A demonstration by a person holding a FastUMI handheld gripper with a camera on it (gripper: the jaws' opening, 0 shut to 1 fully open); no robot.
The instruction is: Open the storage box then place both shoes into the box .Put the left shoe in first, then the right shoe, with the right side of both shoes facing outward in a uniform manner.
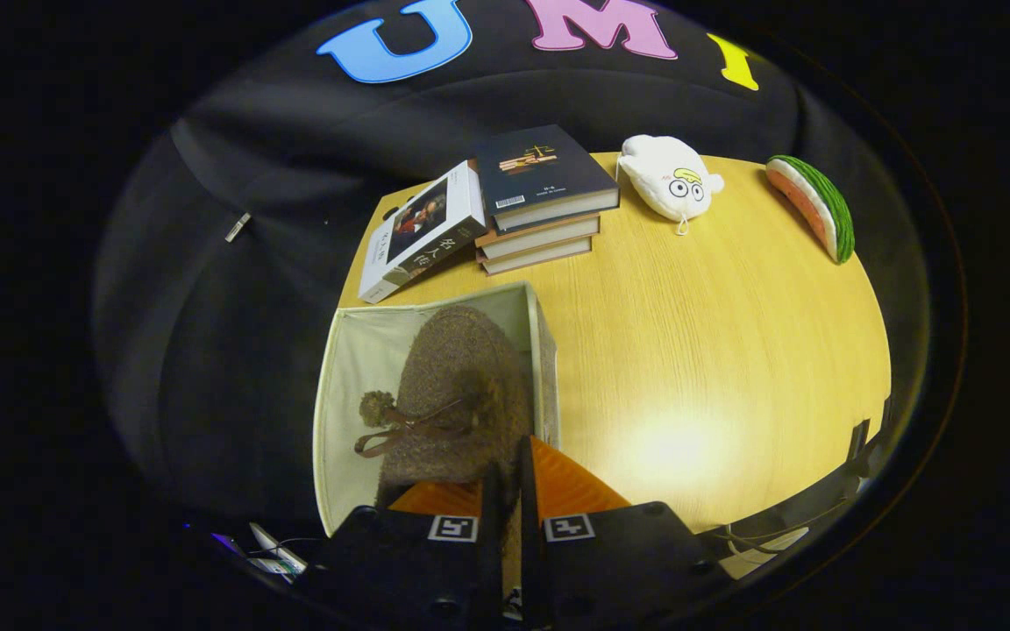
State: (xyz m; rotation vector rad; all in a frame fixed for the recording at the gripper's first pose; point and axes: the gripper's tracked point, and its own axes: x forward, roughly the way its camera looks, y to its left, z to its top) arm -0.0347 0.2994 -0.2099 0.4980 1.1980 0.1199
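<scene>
An open white fabric storage box (pixel 354 359) stands at the left edge of the wooden table (pixel 715 350). A brown fuzzy shoe (pixel 457 377) with a pom-pom and a brown lace bow hangs inside the box's opening, toe pointing away from me. My gripper (pixel 509 466) is shut on the shoe's near end, its fingers almost together just above the box's near right corner. The shoe hides the bottom of the box, so I cannot tell what else lies in it.
Beyond the box is a stack of books (pixel 540 206), with another book (pixel 422 232) leaning against it. A white plush toy (pixel 672 180) and a watermelon-slice plush (pixel 816 206) lie at the table's far side. Cables (pixel 759 535) run off the near right edge.
</scene>
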